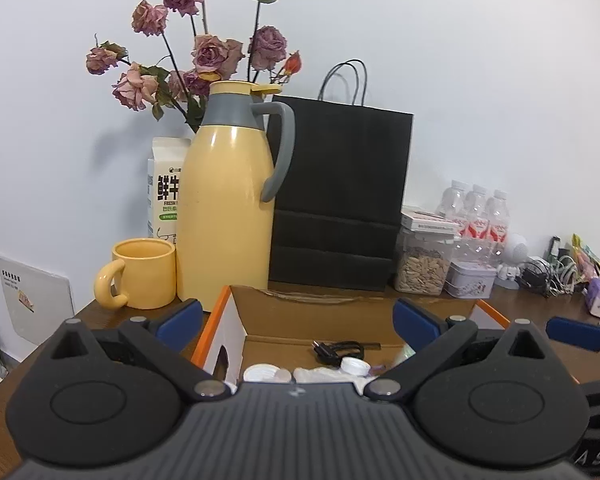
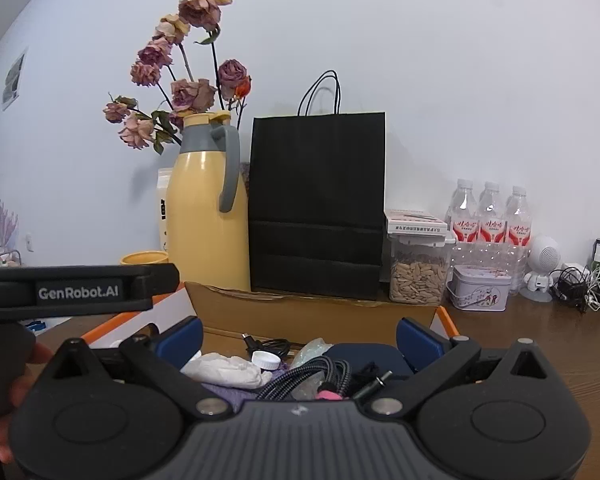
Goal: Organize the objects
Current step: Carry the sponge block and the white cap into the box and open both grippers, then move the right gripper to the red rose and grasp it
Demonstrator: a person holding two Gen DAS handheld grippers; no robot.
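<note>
An open cardboard box [image 1: 284,300] with orange-edged flaps sits on the brown table; it also shows in the right wrist view [image 2: 300,312]. Inside lie a black cable [image 1: 336,350], white caps [image 1: 354,366], crumpled white tissue [image 2: 224,372], a braided cable [image 2: 312,380] and a dark blue item [image 2: 368,356]. My left gripper [image 1: 296,326] is open and empty, hovering over the box's near side. My right gripper [image 2: 298,340] is open and empty above the box's contents. The left gripper's body [image 2: 80,284] shows at the left of the right wrist view.
Behind the box stand a yellow thermos jug [image 1: 226,196], a yellow mug [image 1: 140,274], a milk carton [image 1: 164,184], dried roses [image 1: 204,52] and a black paper bag [image 1: 340,196]. To the right are a seed jar [image 1: 422,268], a tin [image 1: 472,280], water bottles [image 1: 476,216] and tangled cables [image 2: 588,284].
</note>
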